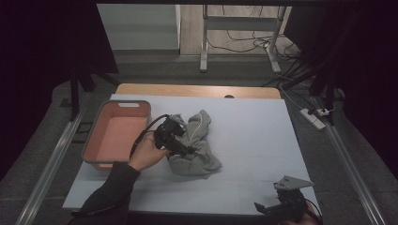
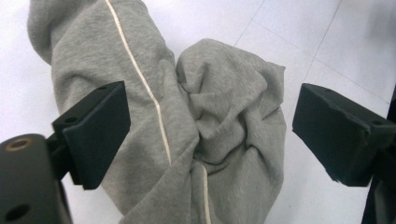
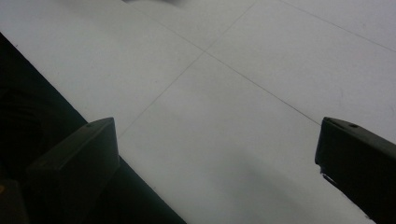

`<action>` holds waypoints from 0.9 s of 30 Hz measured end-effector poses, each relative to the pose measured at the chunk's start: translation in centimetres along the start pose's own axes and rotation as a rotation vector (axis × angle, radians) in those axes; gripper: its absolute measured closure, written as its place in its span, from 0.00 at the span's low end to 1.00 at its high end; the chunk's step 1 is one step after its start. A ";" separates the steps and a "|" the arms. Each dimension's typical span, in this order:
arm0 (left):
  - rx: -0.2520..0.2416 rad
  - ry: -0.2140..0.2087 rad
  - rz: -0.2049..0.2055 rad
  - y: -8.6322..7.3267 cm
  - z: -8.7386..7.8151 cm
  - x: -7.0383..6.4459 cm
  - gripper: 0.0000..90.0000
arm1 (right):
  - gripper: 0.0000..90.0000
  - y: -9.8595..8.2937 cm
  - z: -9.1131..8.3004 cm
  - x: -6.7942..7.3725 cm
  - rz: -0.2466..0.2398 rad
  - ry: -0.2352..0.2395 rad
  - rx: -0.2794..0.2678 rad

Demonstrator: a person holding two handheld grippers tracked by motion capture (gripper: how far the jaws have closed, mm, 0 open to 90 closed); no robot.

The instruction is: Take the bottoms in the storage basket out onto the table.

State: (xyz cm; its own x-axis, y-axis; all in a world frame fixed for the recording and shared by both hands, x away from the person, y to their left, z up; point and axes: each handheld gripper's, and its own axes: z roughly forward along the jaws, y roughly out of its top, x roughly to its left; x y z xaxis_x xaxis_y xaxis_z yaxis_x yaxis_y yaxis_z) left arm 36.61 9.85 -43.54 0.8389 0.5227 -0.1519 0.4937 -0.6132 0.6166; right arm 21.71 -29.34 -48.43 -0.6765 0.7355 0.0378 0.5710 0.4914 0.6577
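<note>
Both grippers wide open: left gripper [image 2: 210,135] straddles grey garment [image 2: 187,116]; right gripper [image 3: 219,163] empty.

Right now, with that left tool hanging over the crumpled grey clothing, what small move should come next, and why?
Probably lower the left gripper a little and close its fingers on the grey garment. The fingers stand wide apart on either side of a bunched fold with nothing gripped, and the pink basket sits just beside the garment. The right gripper waits open at the near edge.

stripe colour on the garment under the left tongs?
Cream stripe on the grey garment; clearest in the left gripper view.
</note>
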 end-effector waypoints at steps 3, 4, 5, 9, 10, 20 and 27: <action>-0.016 0.002 -0.002 -0.2 -0.4 -0.1 0.10 | 0.00 0.0 0.0 0.0 0.000 -0.001 0.001; -0.024 0.002 -0.003 -0.3 -0.5 0.0 0.10 | 0.00 0.0 0.0 0.0 0.001 0.000 0.000; -0.036 -0.001 -0.004 -0.4 -0.6 0.0 0.08 | 0.00 0.0 0.0 0.0 0.000 0.000 0.001; -0.062 -0.018 -0.019 -0.9 -1.0 0.1 0.06 | 0.00 0.0 0.0 0.0 0.000 -0.001 0.001; -0.064 -0.020 -0.019 -1.0 -1.1 0.2 0.05 | 0.00 0.0 0.0 0.0 0.001 0.000 0.001; -0.071 -0.021 -0.027 -2.1 -2.0 0.2 0.06 | 0.00 0.0 0.0 0.0 0.003 0.000 0.002; -0.078 -0.030 -0.044 -2.9 -2.7 0.4 0.07 | 0.00 0.0 0.0 0.1 0.001 0.000 0.005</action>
State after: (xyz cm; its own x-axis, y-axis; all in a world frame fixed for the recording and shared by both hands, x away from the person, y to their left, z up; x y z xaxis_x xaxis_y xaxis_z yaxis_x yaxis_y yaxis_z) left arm 34.86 13.42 -43.26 0.8239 0.5295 -0.2022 0.5118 -0.5418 0.6667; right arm 21.65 -29.29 -48.37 -0.6762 0.7357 0.0385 0.5740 0.4933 0.6536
